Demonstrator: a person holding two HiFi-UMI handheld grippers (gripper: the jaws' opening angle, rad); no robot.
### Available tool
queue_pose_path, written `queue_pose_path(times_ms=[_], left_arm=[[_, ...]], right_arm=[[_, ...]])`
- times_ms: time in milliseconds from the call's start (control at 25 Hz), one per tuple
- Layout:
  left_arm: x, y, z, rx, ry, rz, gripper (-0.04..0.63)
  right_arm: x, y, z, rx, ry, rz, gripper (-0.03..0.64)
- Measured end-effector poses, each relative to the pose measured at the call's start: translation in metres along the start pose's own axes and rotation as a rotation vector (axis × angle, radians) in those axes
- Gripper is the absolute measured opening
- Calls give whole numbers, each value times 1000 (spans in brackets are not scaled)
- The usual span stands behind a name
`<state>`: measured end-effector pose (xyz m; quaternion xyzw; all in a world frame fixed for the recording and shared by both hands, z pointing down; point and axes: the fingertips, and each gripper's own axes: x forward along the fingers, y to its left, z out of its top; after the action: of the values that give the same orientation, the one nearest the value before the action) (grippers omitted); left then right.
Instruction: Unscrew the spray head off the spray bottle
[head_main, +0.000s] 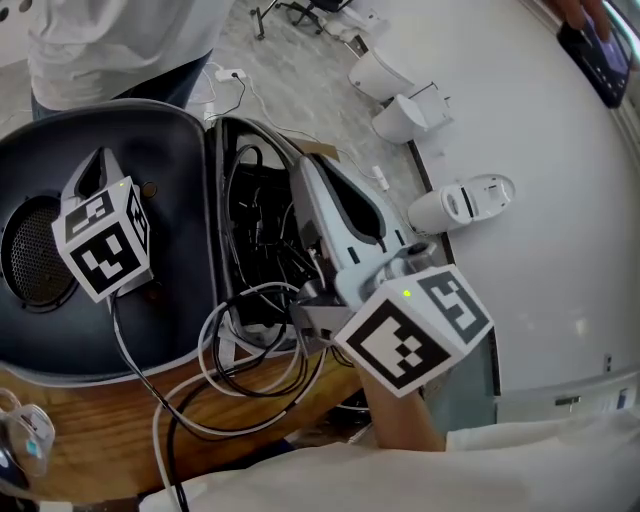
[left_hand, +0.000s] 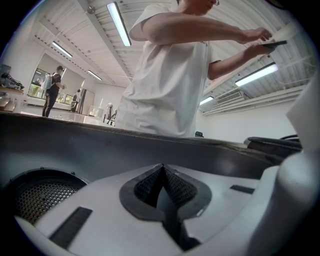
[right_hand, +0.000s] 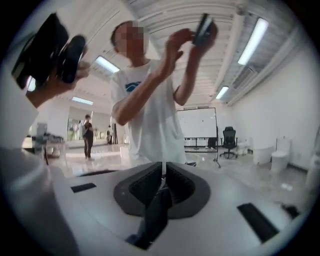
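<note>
Spray bottle and spray head appear in none of the three views. An open dark case (head_main: 170, 150) lies on a wooden table (head_main: 90, 430). Its right half is packed with black cables (head_main: 260, 240), and white cords (head_main: 250, 375) loop over its near edge. The left gripper (left_hand: 162, 170) is over the case's left half, beside a round perforated grille (left_hand: 40, 195), with the case's dark wall rising just ahead of its jaws. The right gripper (right_hand: 162, 177), held in a hand (head_main: 400, 415), hangs over the cable-filled half and points toward the far side. Both grippers are clenched, pads pressed together with nothing between them. On the far side of the case, a person in a white T-shirt (right_hand: 145, 110) stands facing them and holds up a dark phone (right_hand: 202, 27). White toilets (head_main: 465, 200) stand at the right. An office chair (right_hand: 229, 137) and a whiteboard (right_hand: 197, 124) are far off across the room.
</note>
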<state>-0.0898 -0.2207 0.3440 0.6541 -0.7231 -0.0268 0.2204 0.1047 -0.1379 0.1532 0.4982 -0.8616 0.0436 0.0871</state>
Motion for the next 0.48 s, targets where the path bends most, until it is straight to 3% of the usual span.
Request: queue_pose_path(times_ms=[40,160,200,360,400,480], left_arm=[[0,0,0,0,0,-1,-2],[0,-1,0,0,0,-1,-2],[0,0,0,0,1,0,-2],[0,0,-1,-2,2,0,-2],[0,0,0,-3,2,-1,-2],[0,0,0,-3,1,0,-3]], right_arm=[[0,-4,1,94,-17,13,7],[4,-8,1,326,-50,87,216],[5,-10,0,409,-65,101,250],[1,-27,-5,891,-176,137,250],[0,-27,-6,973,-195,156,250],[-2,-26,-11,1015,-183,171,230]])
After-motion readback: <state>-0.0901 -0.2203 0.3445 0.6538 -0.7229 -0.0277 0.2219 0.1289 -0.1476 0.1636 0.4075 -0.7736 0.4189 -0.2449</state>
